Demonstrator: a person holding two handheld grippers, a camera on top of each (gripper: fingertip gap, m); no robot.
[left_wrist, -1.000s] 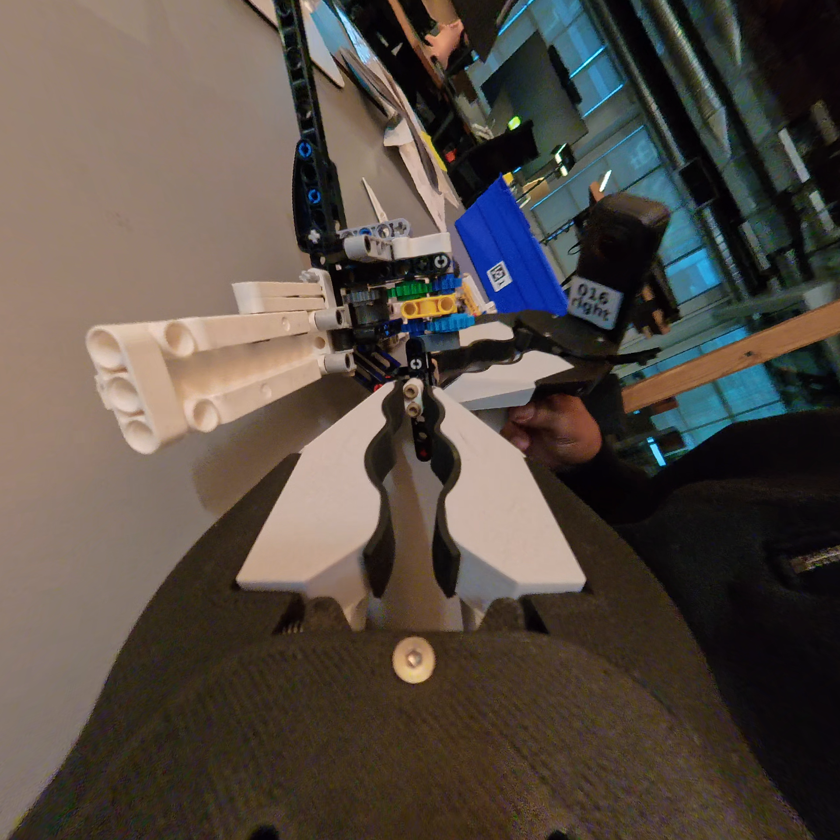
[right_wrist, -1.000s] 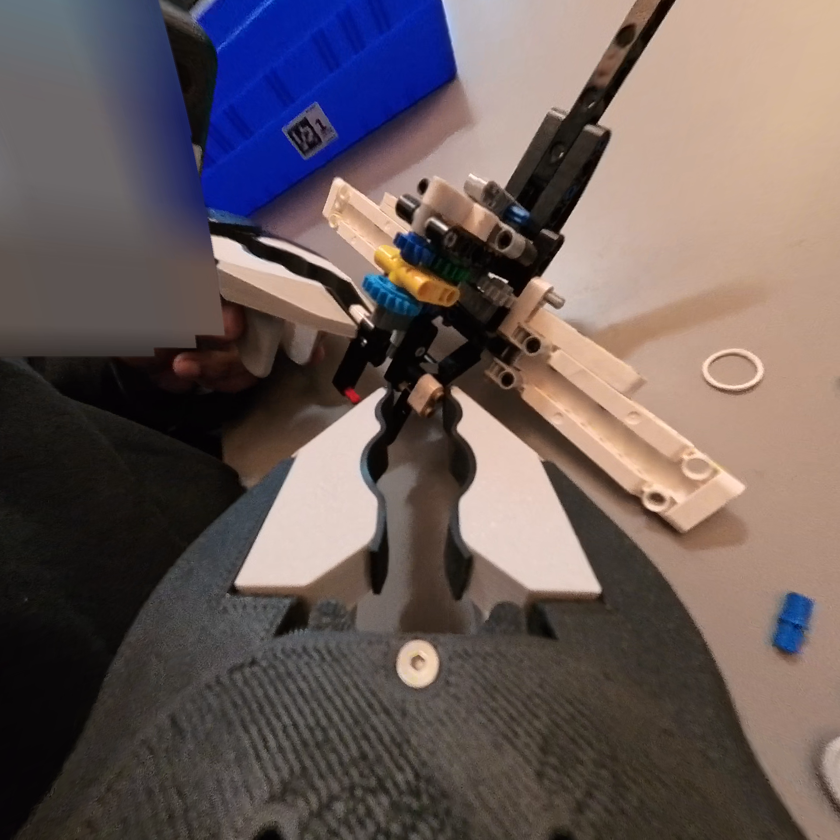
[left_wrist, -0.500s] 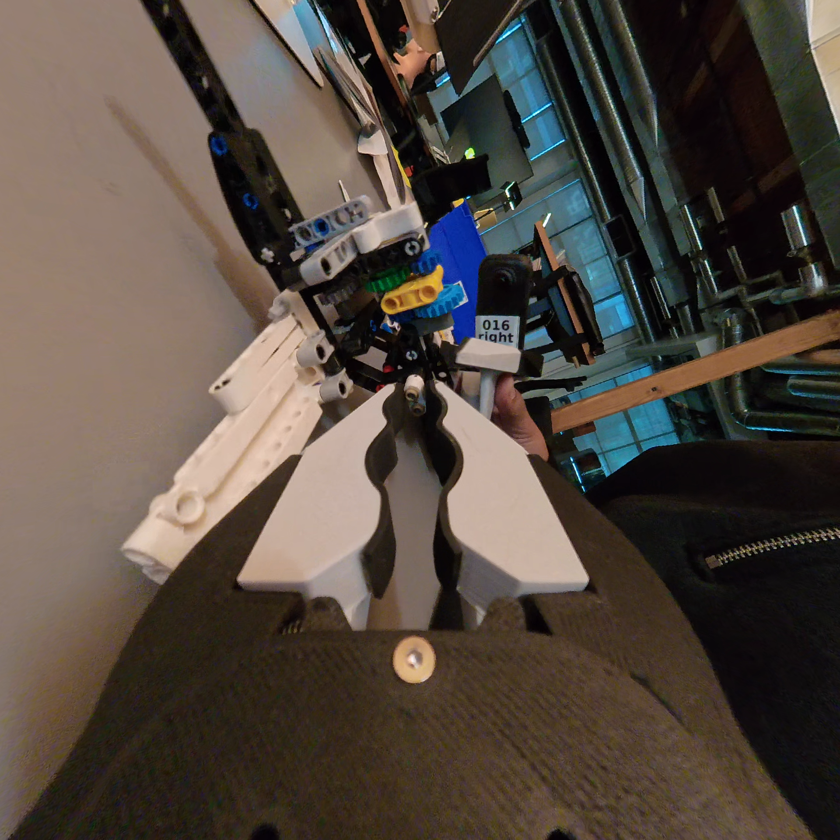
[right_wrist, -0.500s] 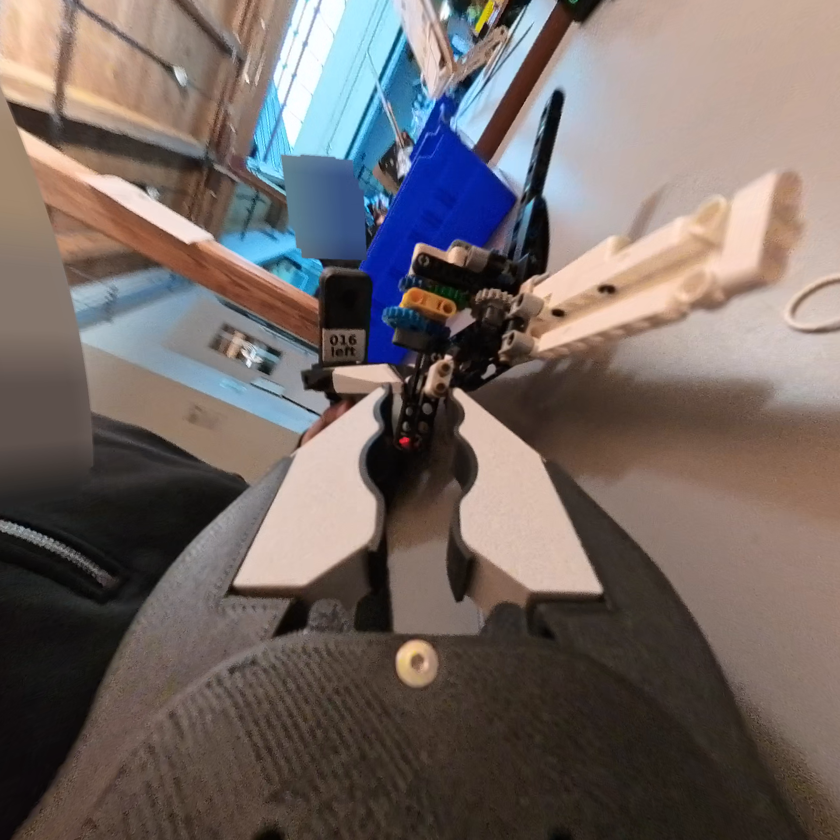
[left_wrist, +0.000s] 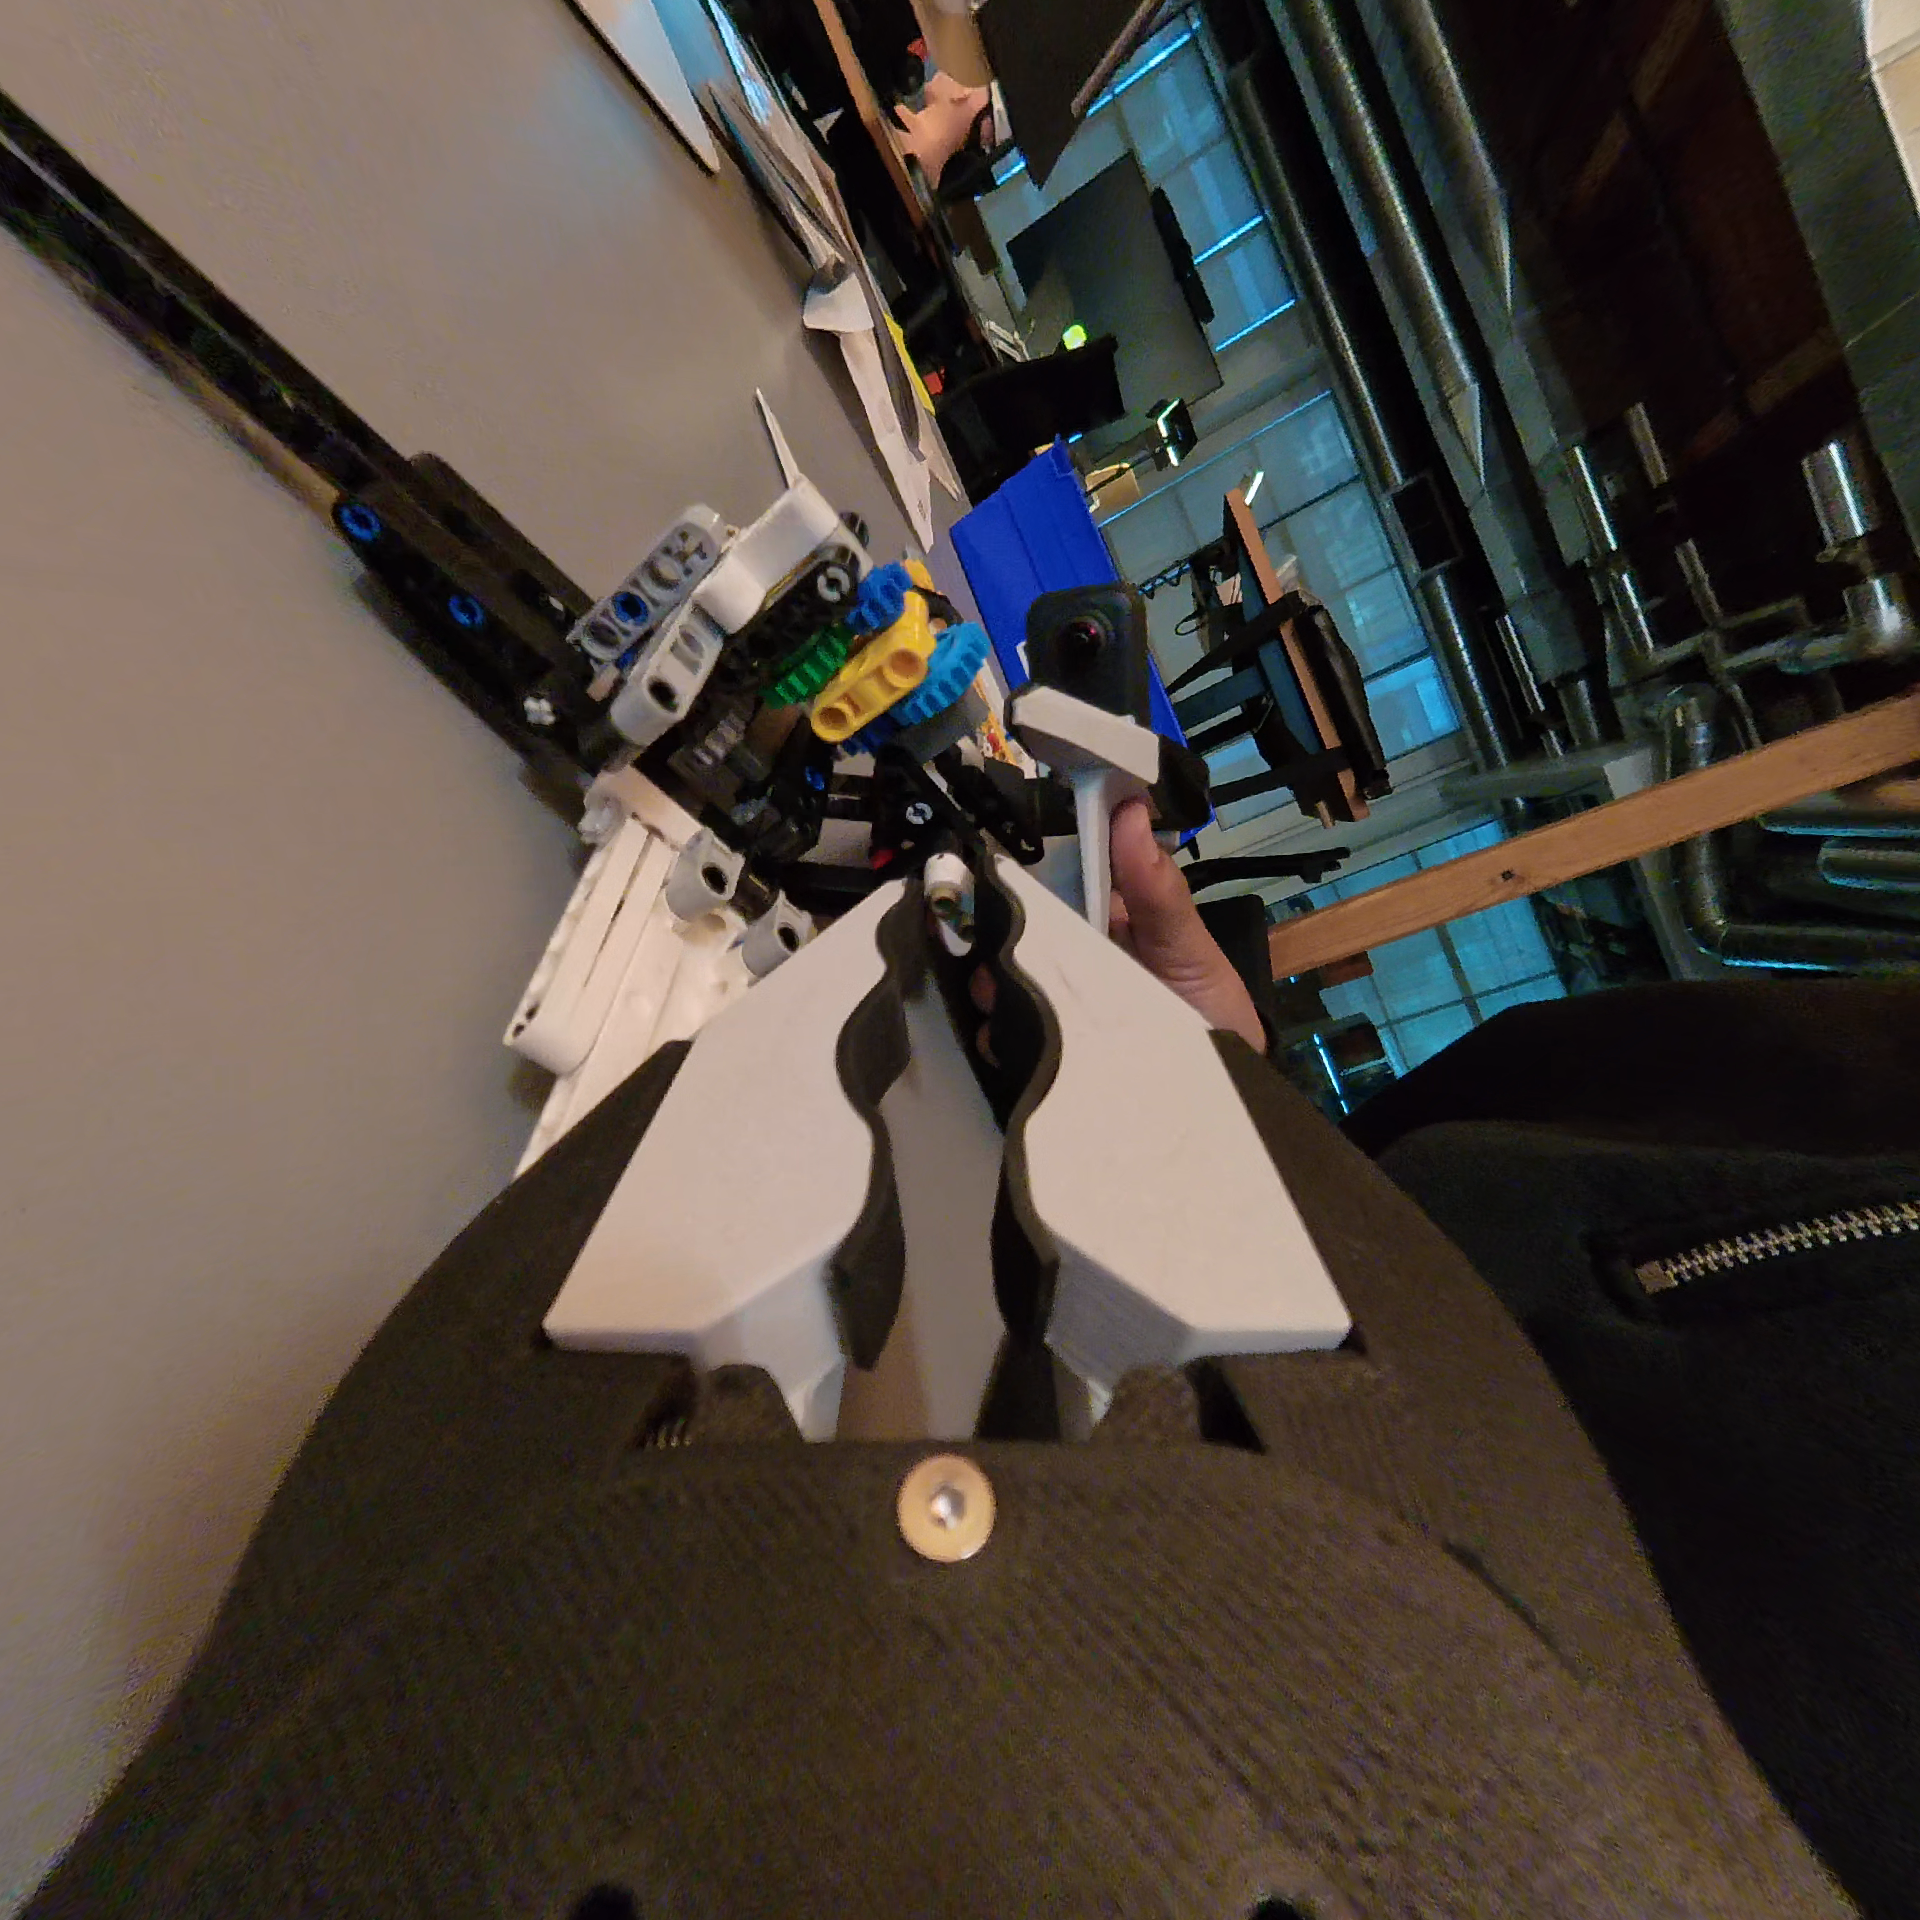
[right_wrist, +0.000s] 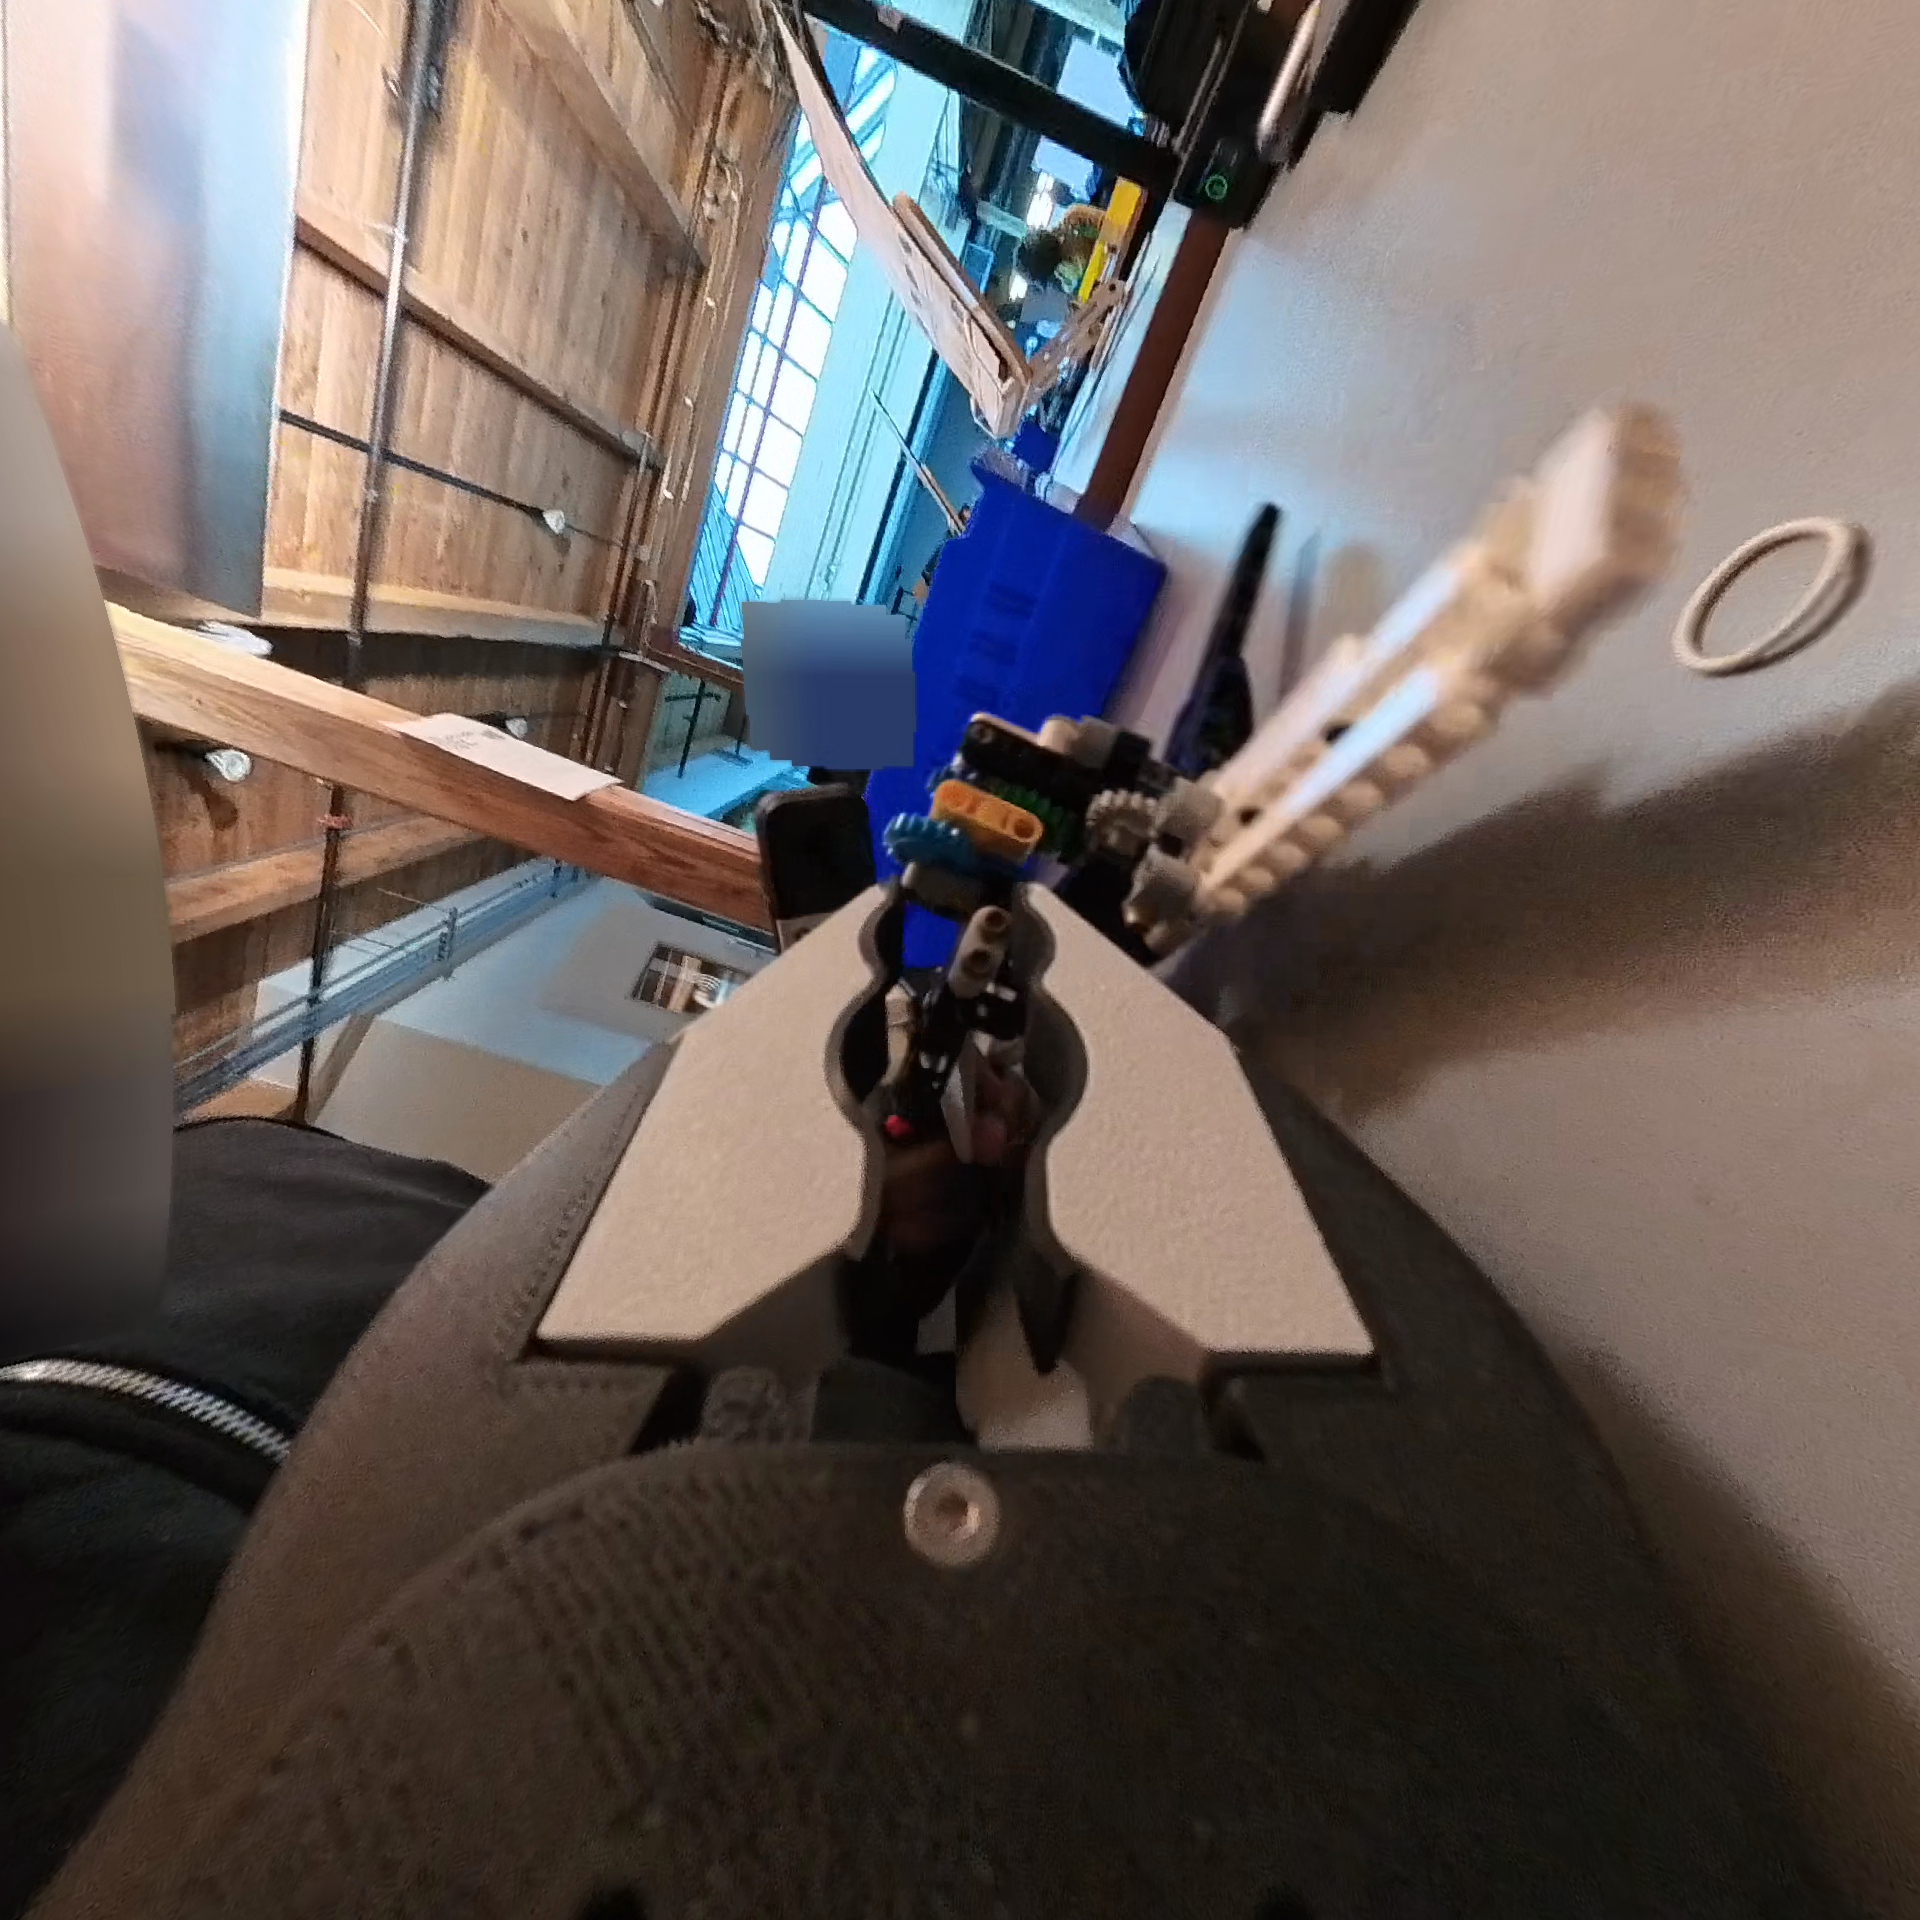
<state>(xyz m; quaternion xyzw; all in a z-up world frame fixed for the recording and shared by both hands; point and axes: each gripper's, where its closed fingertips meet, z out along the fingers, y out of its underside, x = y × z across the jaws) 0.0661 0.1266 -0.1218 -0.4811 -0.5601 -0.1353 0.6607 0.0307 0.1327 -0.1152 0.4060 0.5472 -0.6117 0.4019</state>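
Note:
A brick-built model has long white beams, a long black beam, blue and green gears and a yellow connector. It is held between both grippers beside the grey table. My left gripper is shut on a thin black beam with a small white connector at the model's near end. My right gripper is shut on black struts and a grey connector of the same model, just under the blue gear. The right gripper's white finger shows in the left wrist view, touching the model from the right.
A blue bin stands behind the model and also shows in the right wrist view. A white ring lies on the table past the white beams. Papers lie at the table's far end. A person's dark jacket is close by. The grippers' ends are close to 4 cm from one another.
Both grippers have rolled and turned the model together. Its white beams swung down toward the left gripper and the long black beam swung left. Both grasps stayed closed.

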